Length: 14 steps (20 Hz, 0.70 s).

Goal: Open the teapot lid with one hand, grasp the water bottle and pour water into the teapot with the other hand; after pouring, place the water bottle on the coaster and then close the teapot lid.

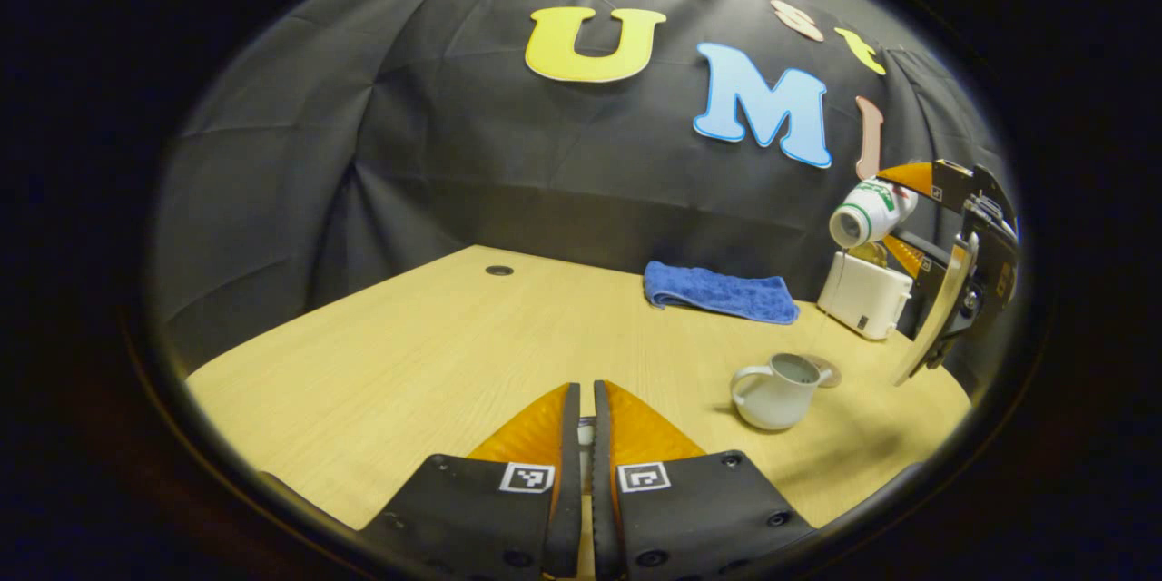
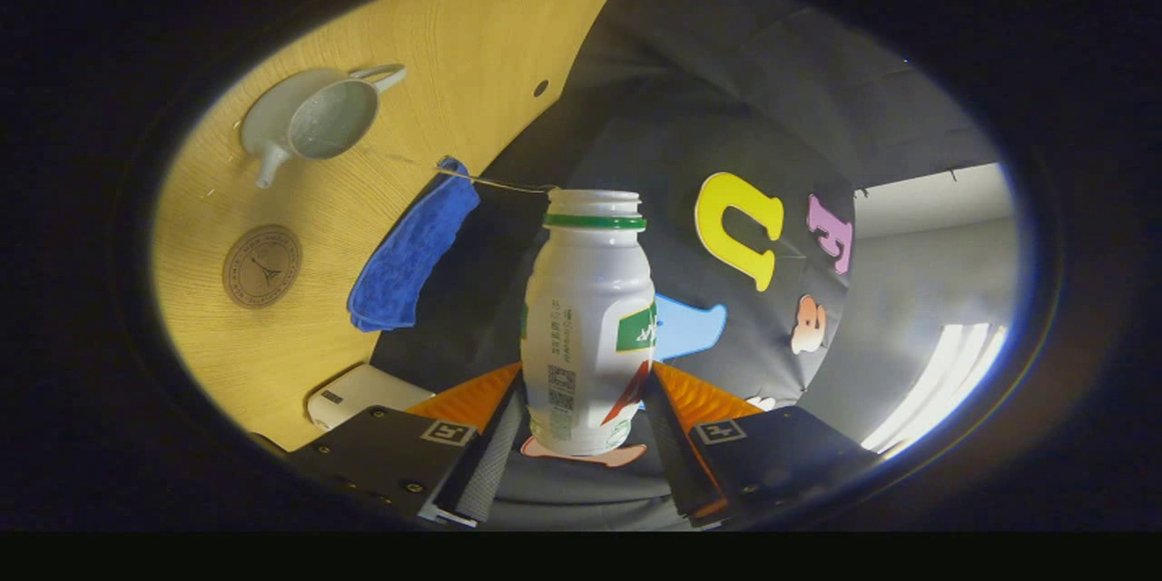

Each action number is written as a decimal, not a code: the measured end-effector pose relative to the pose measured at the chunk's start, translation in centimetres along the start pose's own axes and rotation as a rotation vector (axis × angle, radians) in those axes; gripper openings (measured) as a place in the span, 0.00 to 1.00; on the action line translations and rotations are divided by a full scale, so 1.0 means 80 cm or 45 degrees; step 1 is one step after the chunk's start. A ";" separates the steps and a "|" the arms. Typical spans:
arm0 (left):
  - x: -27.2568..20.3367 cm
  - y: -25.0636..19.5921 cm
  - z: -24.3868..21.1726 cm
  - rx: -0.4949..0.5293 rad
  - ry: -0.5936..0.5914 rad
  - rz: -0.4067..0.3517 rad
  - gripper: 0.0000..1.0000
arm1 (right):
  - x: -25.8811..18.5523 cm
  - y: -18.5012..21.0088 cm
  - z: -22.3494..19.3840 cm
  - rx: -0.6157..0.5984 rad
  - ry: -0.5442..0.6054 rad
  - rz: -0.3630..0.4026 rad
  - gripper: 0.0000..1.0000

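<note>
The white teapot (image 1: 773,392) stands lidless on the wooden table (image 1: 436,345), right of my left gripper (image 1: 584,388). That gripper's fingers are close together, and a pale sliver between them looks like the teapot lid (image 1: 586,432). Up at the right, my right gripper (image 1: 908,211) is shut on the white water bottle (image 1: 870,211), which is tilted with its open mouth down-left, above the white box. In the right gripper view the bottle (image 2: 590,318) sits between my right gripper (image 2: 588,381) fingers, with the open teapot (image 2: 313,118) and the round coaster (image 2: 261,265) far off on the table.
A folded blue towel (image 1: 722,292) lies at the table's back edge by the cloth wall. A white box (image 1: 862,293) stands to its right. The coaster (image 1: 822,371) lies just behind the teapot. A small dark hole (image 1: 498,270) is set in the tabletop.
</note>
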<state>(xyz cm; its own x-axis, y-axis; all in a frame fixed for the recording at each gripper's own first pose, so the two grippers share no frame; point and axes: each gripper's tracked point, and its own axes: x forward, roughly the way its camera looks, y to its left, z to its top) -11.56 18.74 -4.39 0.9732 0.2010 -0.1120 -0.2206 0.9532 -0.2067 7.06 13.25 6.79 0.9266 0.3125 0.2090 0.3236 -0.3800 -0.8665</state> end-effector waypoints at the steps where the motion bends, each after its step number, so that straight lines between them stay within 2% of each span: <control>1: 0.000 0.000 0.000 0.002 0.001 -0.001 0.12 | -0.001 0.004 0.000 0.013 0.003 0.005 0.72; 6: -0.002 -0.001 0.000 0.006 -0.001 -0.010 0.12 | -0.012 0.060 0.019 0.208 0.027 0.125 0.72; 8: -0.002 -0.002 0.000 0.005 -0.002 -0.018 0.15 | -0.019 0.090 0.029 0.333 0.050 0.197 0.72; 13: -0.005 -0.014 0.007 0.016 -0.027 -0.046 0.15 | -0.040 0.143 0.041 0.695 0.133 0.351 0.72; 14: -0.006 -0.019 0.009 0.021 -0.031 -0.053 0.12 | -0.043 0.148 0.044 0.780 0.144 0.377 0.72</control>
<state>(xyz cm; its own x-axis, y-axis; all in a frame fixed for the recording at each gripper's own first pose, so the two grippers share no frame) -11.65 17.32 -3.33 0.9828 0.1665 -0.0799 -0.1792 0.9644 -0.1946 7.02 10.71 -5.81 0.9844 0.1661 -0.0588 -0.0818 0.1354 -0.9874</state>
